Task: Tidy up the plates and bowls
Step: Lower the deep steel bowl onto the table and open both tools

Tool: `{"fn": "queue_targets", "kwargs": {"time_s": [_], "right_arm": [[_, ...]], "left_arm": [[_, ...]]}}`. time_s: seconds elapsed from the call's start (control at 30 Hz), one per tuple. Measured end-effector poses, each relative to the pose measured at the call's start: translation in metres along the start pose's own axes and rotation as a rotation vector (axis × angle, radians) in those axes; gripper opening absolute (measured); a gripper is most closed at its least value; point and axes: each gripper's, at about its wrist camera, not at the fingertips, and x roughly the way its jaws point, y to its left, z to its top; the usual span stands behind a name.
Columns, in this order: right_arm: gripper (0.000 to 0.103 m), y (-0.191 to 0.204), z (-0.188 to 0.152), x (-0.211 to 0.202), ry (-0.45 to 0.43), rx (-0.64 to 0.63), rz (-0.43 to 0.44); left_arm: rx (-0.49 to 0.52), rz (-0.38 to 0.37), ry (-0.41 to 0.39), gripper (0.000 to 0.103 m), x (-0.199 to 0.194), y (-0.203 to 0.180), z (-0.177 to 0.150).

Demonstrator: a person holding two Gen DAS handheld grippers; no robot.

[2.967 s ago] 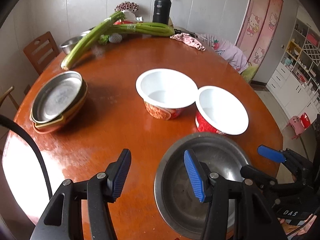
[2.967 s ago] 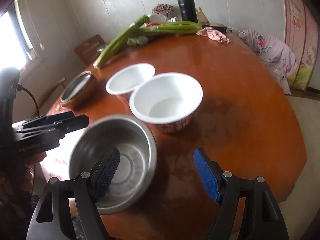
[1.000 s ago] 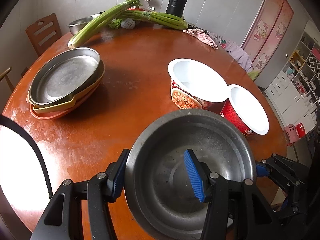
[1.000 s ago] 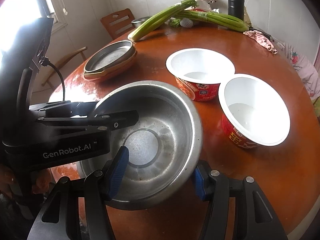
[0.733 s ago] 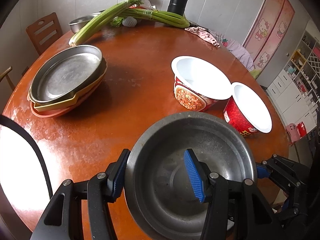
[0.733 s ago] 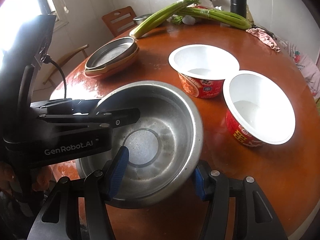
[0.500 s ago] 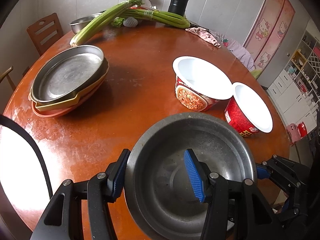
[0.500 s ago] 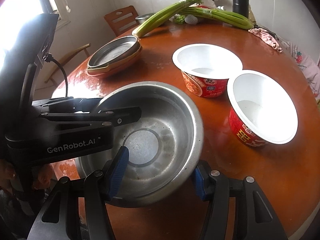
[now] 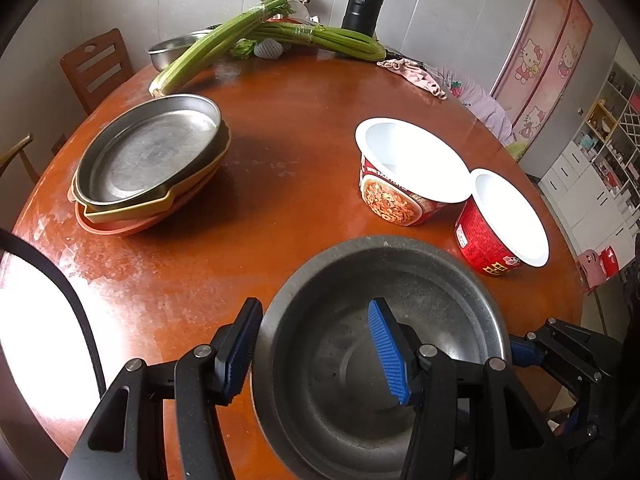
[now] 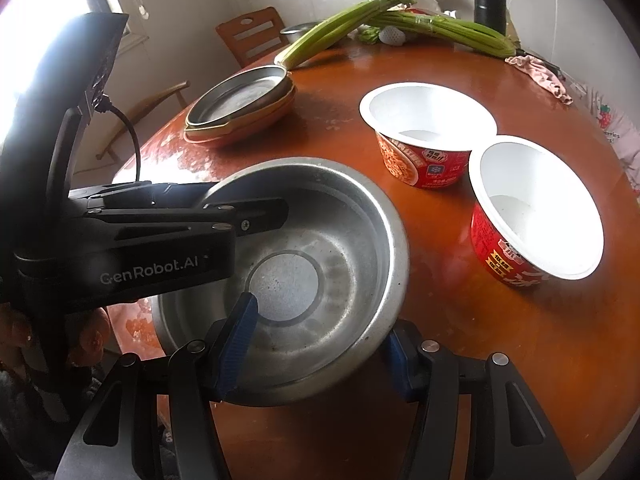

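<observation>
a round reddish-brown wooden table with a glossy, slightly smeared top carries a stack of shallow pans on its left side and two white-lined red paper bowls just beside each other on the right. at the far edge lie long green stalks, a metal bowl, a black flask and a crumpled pink cloth. whether the big steel bowl at the near edge rests on the wood cannot be told.
</observation>
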Motion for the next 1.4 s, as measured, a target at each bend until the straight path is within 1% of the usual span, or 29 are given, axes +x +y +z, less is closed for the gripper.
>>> {"fn": "queue_targets", "kwargs": {"time_s": [0.3,0.57,0.8,0.97,1.27,1.4], "right_arm": [[0.061,-0.011,0.001,-0.006,-0.019,0.029,-0.053],[0.061,-0.017,0.001,-0.015,-0.048,0.052,-0.049],[0.062,-0.022,-0.001,-0.03,-0.089,0.066,-0.055],[0.066,-0.031,-0.001,-0.047,-0.137,0.09,-0.055],[0.067,-0.059,0.002,-0.07,-0.195,0.141,-0.077],[0.067,-0.07,0.004,-0.082,-0.222,0.156,-0.094]], "left_arm": [[-0.011,0.021,-0.028,0.055,-0.012,0.003,0.001],[-0.009,0.03,-0.062,0.055,-0.028,0.001,0.002],[0.003,0.054,-0.084,0.055,-0.039,-0.008,0.004],[0.019,0.042,-0.105,0.055,-0.047,-0.019,0.008],[0.072,0.019,-0.115,0.055,-0.052,-0.045,0.018],[0.093,-0.008,-0.118,0.055,-0.053,-0.058,0.024]]}}
